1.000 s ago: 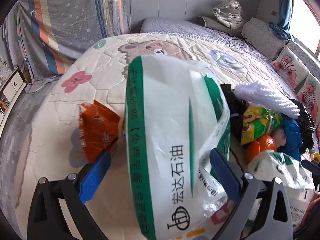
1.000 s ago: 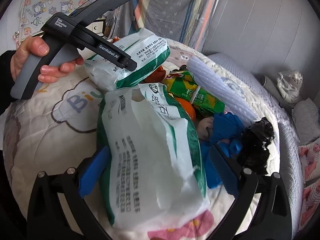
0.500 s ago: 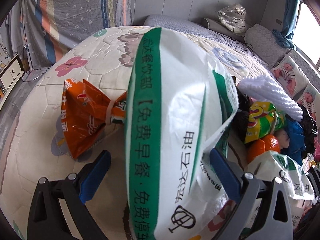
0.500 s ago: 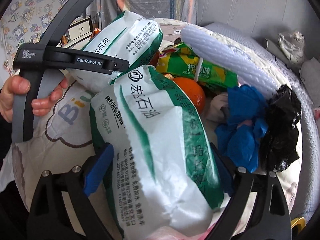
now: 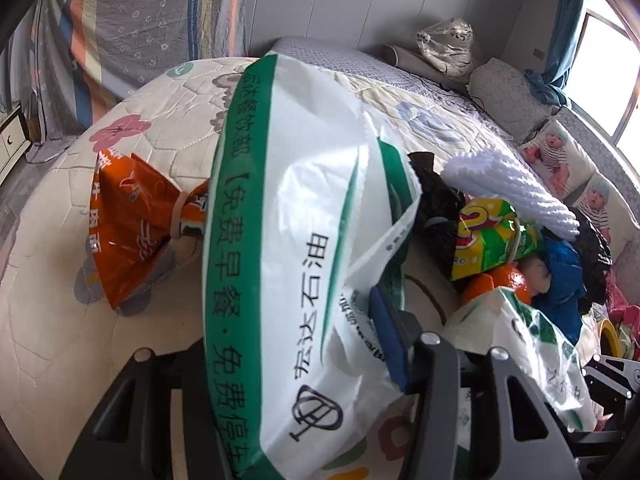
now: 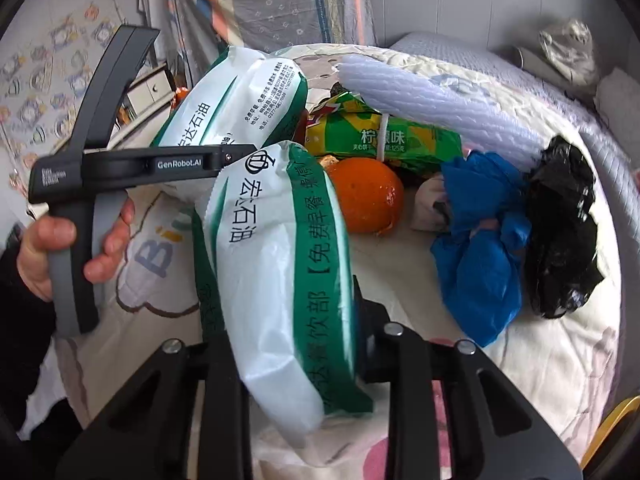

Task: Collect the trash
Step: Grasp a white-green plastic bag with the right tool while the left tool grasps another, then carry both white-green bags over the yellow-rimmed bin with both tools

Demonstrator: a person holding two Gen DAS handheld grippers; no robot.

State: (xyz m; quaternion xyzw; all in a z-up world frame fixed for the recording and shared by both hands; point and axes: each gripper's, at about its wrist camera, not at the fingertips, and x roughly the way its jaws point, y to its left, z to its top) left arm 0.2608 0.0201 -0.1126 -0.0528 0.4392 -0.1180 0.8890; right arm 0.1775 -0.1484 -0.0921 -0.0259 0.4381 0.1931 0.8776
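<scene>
My left gripper point(image 5: 288, 320) is closing on a white-and-green plastic bag point(image 5: 296, 216). Its right blue pad point(image 5: 386, 340) presses into the plastic, and the bag hides the other pad. My right gripper point(image 6: 284, 308) is closing on a second white-and-green bag point(image 6: 280, 264), which is squeezed narrow between its fingers. A hand point(image 6: 60, 248) holds the left gripper's black handle point(image 6: 132, 168) at the first bag point(image 6: 240, 100). Loose trash lies on the bed: an orange wrapper point(image 5: 132, 216), a green snack pack point(image 6: 384, 140), an orange point(image 6: 368, 196), a blue bag point(image 6: 480, 248), a black bag point(image 6: 560, 232) and a white foam net point(image 6: 424, 96).
Everything lies on a cream cartoon-print quilt point(image 5: 120, 360) covering a round bed. Pillows printed with babies point(image 5: 556, 152) line the far right edge below a window. A striped curtain point(image 5: 120, 20) hangs behind the bed. A yellow rim point(image 6: 612, 432) shows at the lower right.
Both pairs of jaws have closed in from wide open onto their white-and-green bags. The right gripper has rolled, so its bag now leans the other way.
</scene>
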